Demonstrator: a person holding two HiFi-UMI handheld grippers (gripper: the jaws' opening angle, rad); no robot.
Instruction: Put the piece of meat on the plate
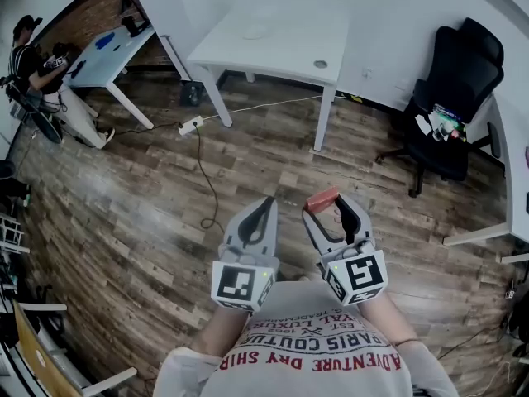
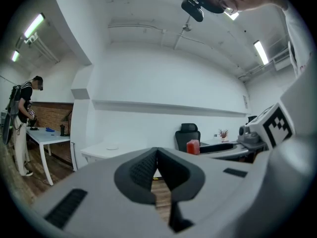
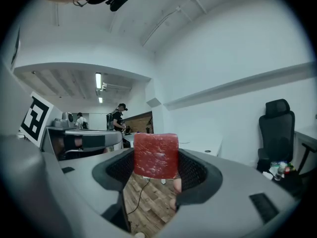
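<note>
A red block, the piece of meat (image 3: 155, 155), sits clamped between the pads of my right gripper (image 3: 156, 158), which is shut on it. From the head view the meat (image 1: 321, 198) shows at the tips of the right gripper (image 1: 331, 203), held level over the wooden floor. My left gripper (image 1: 266, 206) hangs beside it, shut, its tips touching and nothing between them (image 2: 156, 150). The left gripper view also catches the meat (image 2: 192, 146) off to its right. A pale plate (image 1: 256, 31) lies on the white table (image 1: 289, 52) ahead, seen faintly as the plate (image 2: 112, 148) in the left gripper view.
A black office chair (image 1: 450, 98) stands at the right beside a white desk (image 1: 512, 180). A power strip (image 1: 191, 125) and its cable (image 1: 208, 180) lie on the floor between me and the table. A person (image 1: 41, 73) stands at another table (image 1: 107, 56) far left.
</note>
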